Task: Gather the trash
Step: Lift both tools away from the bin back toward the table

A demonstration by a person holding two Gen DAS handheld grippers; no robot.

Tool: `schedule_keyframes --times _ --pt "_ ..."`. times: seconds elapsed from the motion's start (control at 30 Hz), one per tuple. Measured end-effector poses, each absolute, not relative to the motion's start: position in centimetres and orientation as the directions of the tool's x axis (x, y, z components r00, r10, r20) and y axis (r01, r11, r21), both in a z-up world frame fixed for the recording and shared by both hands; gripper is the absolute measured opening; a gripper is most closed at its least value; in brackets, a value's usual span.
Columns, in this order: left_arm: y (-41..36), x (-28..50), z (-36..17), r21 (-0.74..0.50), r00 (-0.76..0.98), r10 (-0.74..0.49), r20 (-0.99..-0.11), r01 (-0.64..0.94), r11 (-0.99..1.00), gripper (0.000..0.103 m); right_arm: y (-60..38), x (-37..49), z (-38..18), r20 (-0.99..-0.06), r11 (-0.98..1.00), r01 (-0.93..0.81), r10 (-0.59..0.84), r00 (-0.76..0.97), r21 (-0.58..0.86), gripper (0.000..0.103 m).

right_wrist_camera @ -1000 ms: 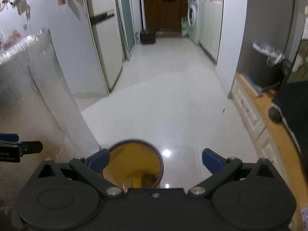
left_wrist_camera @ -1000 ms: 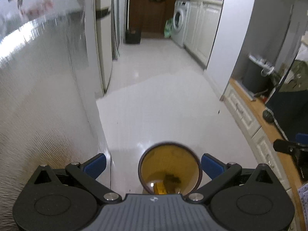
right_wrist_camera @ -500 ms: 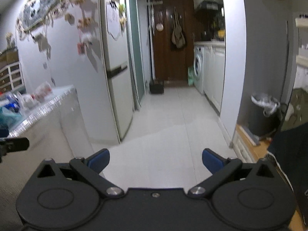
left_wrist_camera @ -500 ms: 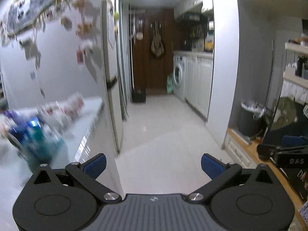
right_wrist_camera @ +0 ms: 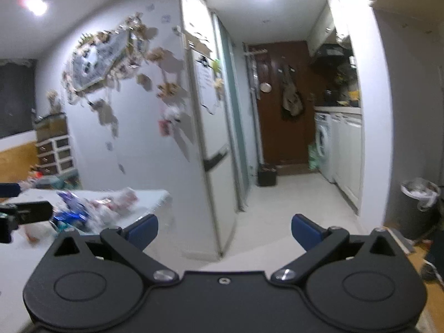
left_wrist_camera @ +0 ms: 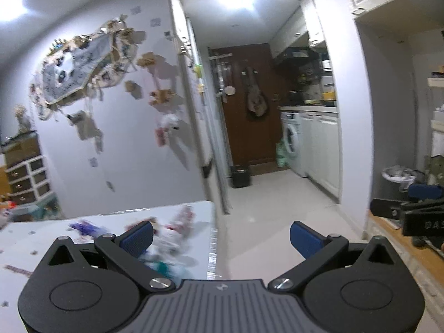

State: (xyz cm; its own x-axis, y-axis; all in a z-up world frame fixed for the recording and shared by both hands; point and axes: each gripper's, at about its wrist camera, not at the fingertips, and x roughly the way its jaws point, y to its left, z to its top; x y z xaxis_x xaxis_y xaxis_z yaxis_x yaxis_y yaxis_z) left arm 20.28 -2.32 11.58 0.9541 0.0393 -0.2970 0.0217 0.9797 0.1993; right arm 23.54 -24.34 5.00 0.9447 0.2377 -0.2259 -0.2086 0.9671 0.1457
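Both tools are standing released and empty: left tool (left_wrist_camera: pixel 220 237), right tool (right_wrist_camera: pixel 224 229). Blurred wrappers (left_wrist_camera: pixel 177 227) are lying on the white desk (left_wrist_camera: pixel 41 238) at 10 o'clock. A lined bin (right_wrist_camera: pixel 417 208) is standing at 3 o'clock beside the tiled floor (right_wrist_camera: pixel 291 208).

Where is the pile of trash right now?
The trash lies on the white table, lower left in both views, just ahead of the left tongs.

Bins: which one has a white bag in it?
The grey bin by the right wall, its white liner folded over the rim. The small black bin by the brown door shows none.
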Motion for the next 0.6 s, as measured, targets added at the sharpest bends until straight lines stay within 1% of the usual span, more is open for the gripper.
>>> schedule_keyframes --times 0.3,0.47,0.6 --pt "5.9 22.1 12.9 0.212 0.941 0.165 -0.296 -0.103 0.972 0.103 -17.3 25.8 6.8 -0.178 0.931 -0.323 0.351 0.919 0.170 0.103" --pt "11.2 23.6 12.1 0.215 0.917 0.235 -0.321 -0.171 0.962 0.103 -13.2 27.4 6.5 -0.166 0.910 -0.374 0.403 0.900 0.179 0.103" --pt "15.8 25.1 10.8 0.208 0.896 0.287 -0.340 -0.226 0.952 0.103 -9.8 28.9 5.6 -0.175 0.890 -0.418 0.448 0.877 0.184 0.103"
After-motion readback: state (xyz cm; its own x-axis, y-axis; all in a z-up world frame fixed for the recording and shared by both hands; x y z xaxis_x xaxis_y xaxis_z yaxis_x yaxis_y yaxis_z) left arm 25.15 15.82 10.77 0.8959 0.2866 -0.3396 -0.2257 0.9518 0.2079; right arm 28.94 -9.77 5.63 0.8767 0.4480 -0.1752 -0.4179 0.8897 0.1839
